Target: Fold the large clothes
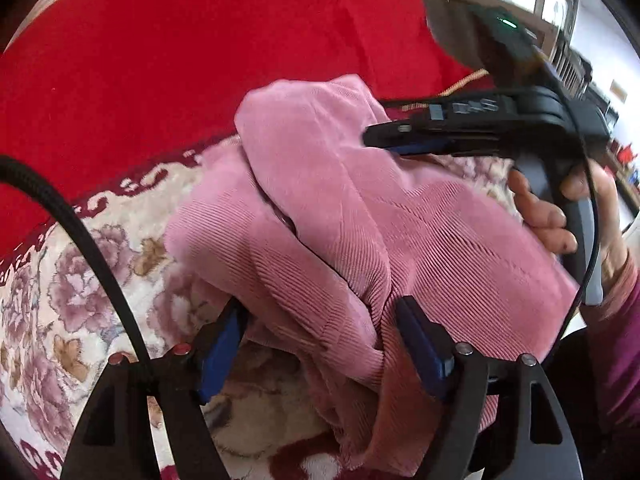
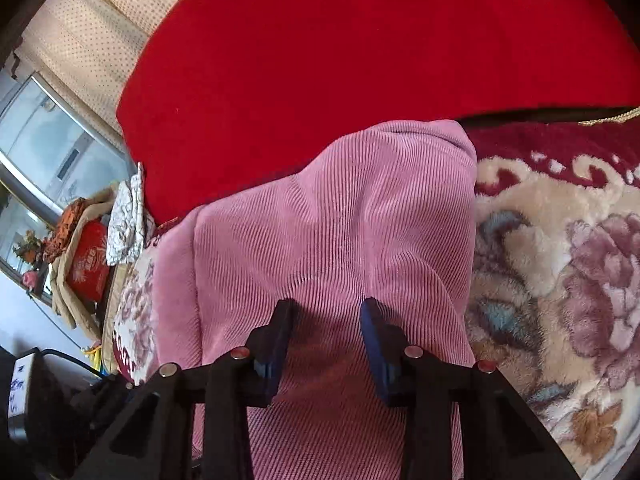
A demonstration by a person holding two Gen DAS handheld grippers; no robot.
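Observation:
A pink ribbed garment (image 1: 336,216) lies bunched in folds on a floral blanket (image 1: 80,292). My left gripper (image 1: 320,320) is open, its blue-padded fingers (image 1: 420,344) standing either side of a lower fold of the garment without closing on it. My right gripper (image 1: 376,136) reaches in from the right over the garment's top, held by a hand. In the right wrist view the garment (image 2: 340,220) lies flatter, and my right gripper (image 2: 328,312) is open just above it, holding nothing.
A red cushion or sofa back (image 1: 200,60) rises behind the garment, also in the right wrist view (image 2: 340,48). A black cable (image 1: 80,232) crosses the left. A side table with a red box (image 2: 88,264) and a window stand far left.

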